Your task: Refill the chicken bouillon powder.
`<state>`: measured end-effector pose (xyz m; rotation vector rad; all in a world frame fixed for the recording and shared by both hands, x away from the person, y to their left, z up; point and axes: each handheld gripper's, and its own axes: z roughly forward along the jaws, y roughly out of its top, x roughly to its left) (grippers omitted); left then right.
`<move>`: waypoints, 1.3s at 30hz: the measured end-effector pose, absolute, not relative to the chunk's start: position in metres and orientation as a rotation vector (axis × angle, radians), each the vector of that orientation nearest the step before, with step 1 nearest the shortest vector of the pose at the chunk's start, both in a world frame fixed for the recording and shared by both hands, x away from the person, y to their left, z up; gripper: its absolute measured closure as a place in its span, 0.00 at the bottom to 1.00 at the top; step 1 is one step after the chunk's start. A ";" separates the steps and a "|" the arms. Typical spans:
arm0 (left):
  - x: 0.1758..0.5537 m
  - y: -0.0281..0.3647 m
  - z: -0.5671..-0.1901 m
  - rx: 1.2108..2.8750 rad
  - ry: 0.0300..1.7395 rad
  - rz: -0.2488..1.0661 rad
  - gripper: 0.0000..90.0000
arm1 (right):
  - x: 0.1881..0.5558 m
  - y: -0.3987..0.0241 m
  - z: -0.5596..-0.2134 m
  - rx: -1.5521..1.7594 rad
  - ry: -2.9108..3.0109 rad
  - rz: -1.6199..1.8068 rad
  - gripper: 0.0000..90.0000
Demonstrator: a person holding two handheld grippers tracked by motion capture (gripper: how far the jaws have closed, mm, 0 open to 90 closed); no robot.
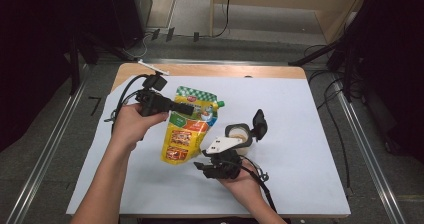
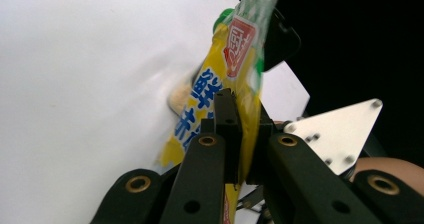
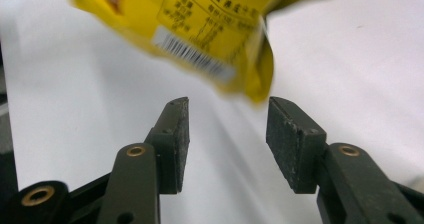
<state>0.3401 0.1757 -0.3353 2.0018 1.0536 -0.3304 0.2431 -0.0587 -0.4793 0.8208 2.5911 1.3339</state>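
A yellow pouch (image 1: 186,134) with a green top and a printed label is lifted off the white sheet, its lower end hanging toward the person. My left gripper (image 1: 186,108) is shut on its upper part; the left gripper view shows both pads clamped on the pouch (image 2: 235,59) at my left gripper (image 2: 240,124). My right gripper (image 1: 201,165) is below the pouch's lower end, open. In the right gripper view its jaws (image 3: 227,104) stand apart with nothing between them, and the pouch's barcoded bottom edge (image 3: 200,29) hangs just beyond the tips.
A small round container (image 1: 239,134) with beige contents and an open black flip lid (image 1: 259,123) stands just right of the pouch, close above the right hand. The white sheet (image 1: 300,134) covers a wooden table (image 1: 200,70). Cables and metal rails lie on the floor around the table.
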 end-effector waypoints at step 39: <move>0.332 0.224 -0.369 1.897 1.104 0.005 0.86 | 0.250 -0.070 -0.469 0.866 2.627 1.334 0.59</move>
